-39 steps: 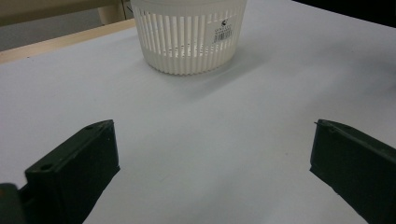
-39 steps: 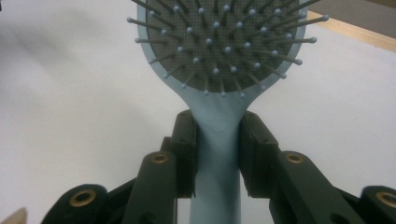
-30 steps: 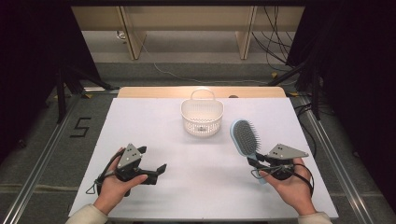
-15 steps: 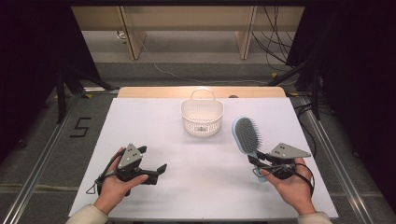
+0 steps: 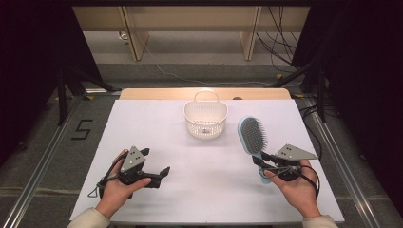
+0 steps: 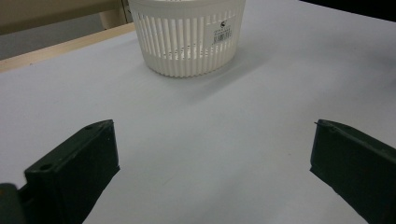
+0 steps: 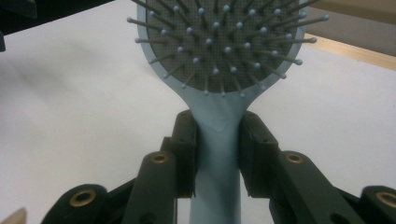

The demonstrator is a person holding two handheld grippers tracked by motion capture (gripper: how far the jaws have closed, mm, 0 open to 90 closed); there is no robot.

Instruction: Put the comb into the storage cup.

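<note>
A white sheet [image 5: 209, 190] is spread over the counter [image 5: 142, 93], whose pale wooden edge is seen along the far side. Grey floor [image 5: 43, 156] surrounds it, marked with a black figure five [image 5: 81, 129] at the left. Metal rails [image 5: 40, 166] run along both sides. Beyond, light wooden furniture legs [image 5: 133, 33] stand on a lit floor, with black cables [image 5: 280, 28] trailing at the right. Both sides are lost in darkness.

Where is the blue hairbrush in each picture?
High view: the hairbrush is right of the middle, handle clamped in the right gripper.
Left gripper view: not in it.
Right gripper view: top middle, handle running down between the jaws.
Shared landmark: the white table, also and.
</note>
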